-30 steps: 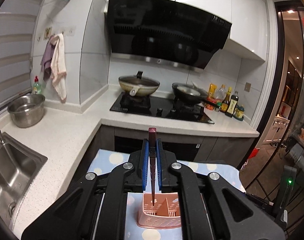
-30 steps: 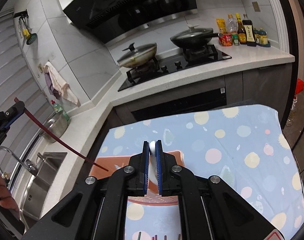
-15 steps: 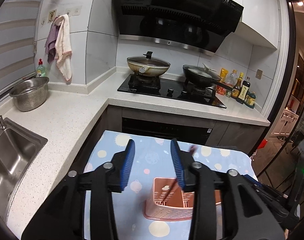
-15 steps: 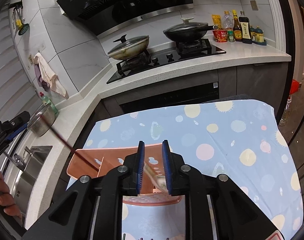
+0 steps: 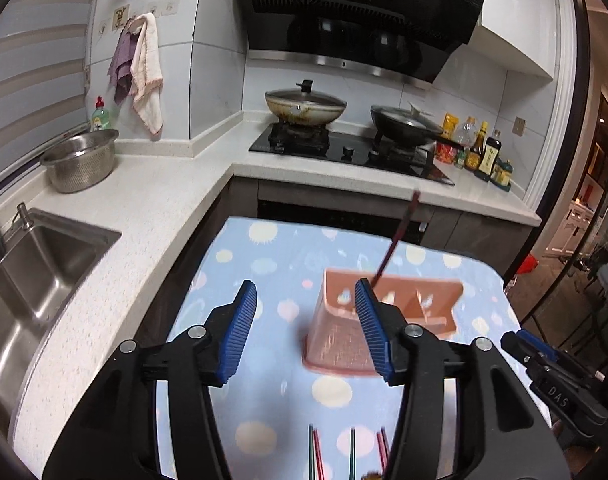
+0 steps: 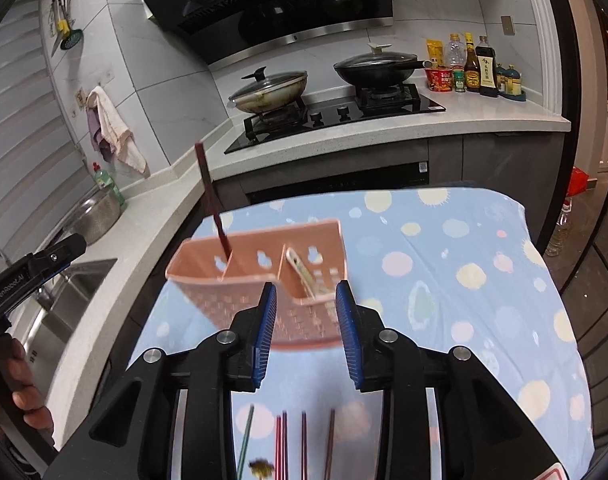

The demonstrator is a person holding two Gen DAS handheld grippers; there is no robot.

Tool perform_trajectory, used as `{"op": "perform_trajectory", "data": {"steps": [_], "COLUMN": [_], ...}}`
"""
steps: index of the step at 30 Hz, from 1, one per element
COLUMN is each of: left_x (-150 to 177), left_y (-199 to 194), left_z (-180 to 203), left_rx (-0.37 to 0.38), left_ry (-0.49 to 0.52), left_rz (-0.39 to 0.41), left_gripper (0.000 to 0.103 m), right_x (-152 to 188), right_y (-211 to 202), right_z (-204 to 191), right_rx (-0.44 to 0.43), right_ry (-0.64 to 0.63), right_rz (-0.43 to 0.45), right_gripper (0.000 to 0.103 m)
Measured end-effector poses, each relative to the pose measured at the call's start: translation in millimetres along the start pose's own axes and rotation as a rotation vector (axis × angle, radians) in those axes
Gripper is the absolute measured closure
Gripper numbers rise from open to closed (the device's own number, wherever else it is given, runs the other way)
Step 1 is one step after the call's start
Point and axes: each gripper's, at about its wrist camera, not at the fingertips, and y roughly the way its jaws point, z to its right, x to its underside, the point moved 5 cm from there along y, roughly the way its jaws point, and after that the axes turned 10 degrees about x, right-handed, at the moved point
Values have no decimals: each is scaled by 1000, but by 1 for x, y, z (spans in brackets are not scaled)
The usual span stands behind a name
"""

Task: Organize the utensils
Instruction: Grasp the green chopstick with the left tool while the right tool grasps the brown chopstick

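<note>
Chopstick (image 5: 400, 240) stands in caddy (image 5: 384, 316) beyond left gripper (image 5: 306, 328).

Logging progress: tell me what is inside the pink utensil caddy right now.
In the pink utensil caddy, a dark red chopstick stands in the left compartment and a pale spoon leans in the right one. The middle compartment looks empty; the walls hide the compartment bottoms.

I log: salmon-pink perforated utensil caddy (image 6: 263, 280); dark red chopstick (image 6: 211, 204) standing in it; pale blue tablecloth (image 6: 464, 240) with yellow, pink and white dots; blue ribbed pads (image 5: 239, 328) on my black left gripper (image 5: 306, 330); white speckled countertop (image 5: 151, 208).
</note>
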Motion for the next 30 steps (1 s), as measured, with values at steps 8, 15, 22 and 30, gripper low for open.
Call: {"op": "perform_trajectory", "data": {"steps": [8, 15, 22, 30], "left_x": [92, 173, 229, 265], "left_y": [-19, -34, -49, -55], "left_z": [-3, -3, -4, 2], "left_rx": [3, 3, -19, -16], "left_ry": [-29, -54, -50, -49], "left_rz": [-136, -251, -317, -369], "left_gripper": [54, 54, 54, 54], "right_x": [85, 159, 216, 238], "right_y": [-32, -49, -53, -52], "right_z": [15, 25, 28, 18], "right_rx": [54, 104, 105, 89], "right_ry": [-37, -85, -111, -142], "right_rz": [-87, -178, -263, -289], "right_gripper": [71, 71, 71, 71]}}
